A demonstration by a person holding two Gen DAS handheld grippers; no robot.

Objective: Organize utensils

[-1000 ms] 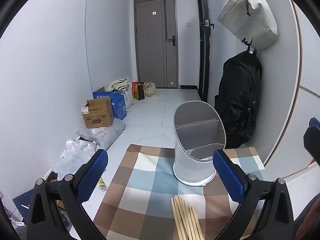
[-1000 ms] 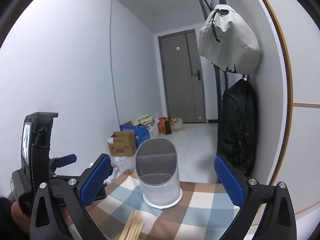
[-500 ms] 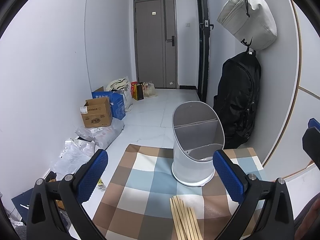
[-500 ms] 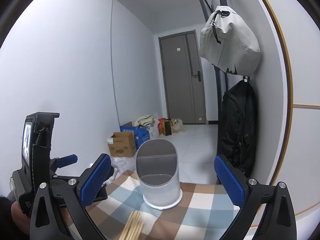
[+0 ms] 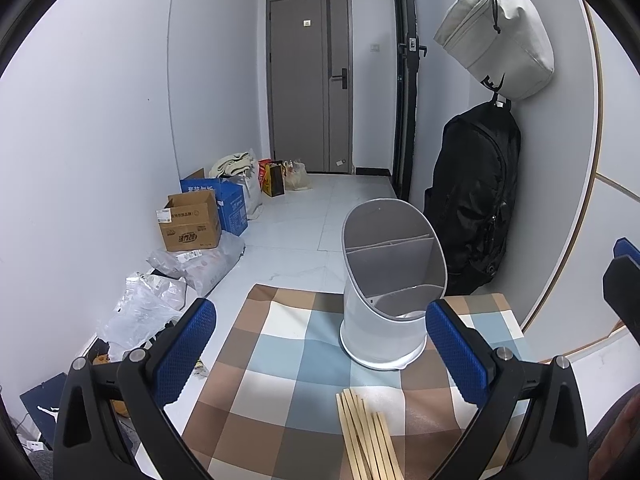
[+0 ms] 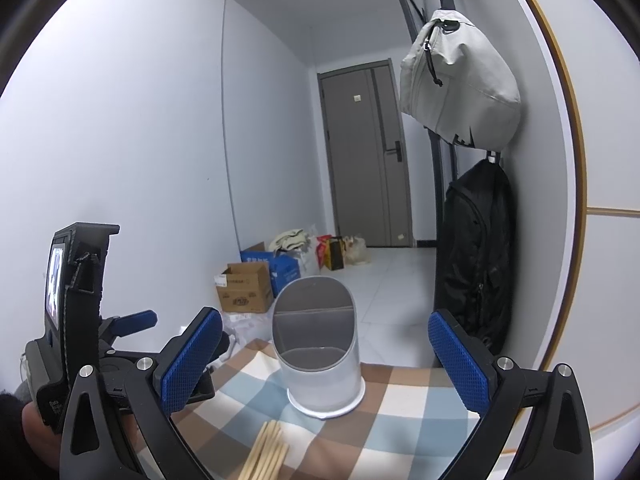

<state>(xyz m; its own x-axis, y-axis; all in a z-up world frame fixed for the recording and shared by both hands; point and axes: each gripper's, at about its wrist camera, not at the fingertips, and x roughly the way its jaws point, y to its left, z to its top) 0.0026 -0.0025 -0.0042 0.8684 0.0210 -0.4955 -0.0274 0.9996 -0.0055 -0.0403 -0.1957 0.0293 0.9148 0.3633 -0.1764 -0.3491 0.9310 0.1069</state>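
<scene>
A white utensil holder [image 5: 390, 300] with a slanted rim and inner dividers stands upright on a checked tablecloth [image 5: 280, 364], toward the far side of the table. A bundle of wooden chopsticks [image 5: 366, 436] lies flat on the cloth just near of the holder, apart from it; the bundle's near end runs out of view.

The left gripper [image 5: 320, 356] hovers above the near part of the cloth, its blue-padded jaws spread wide with nothing between them. The right gripper [image 6: 326, 364] is likewise spread wide and holds nothing, with the holder [image 6: 320, 354] and chopsticks [image 6: 268, 450] framed between its fingers.

On the right wall hang a pale grey bag [image 5: 496, 36] and, below it, a black backpack [image 5: 476, 196]. Along the left wall, cardboard boxes [image 5: 190, 222] and plastic bags [image 5: 152, 304] sit on the tiled floor, and a grey door [image 5: 310, 84] closes the far end.
</scene>
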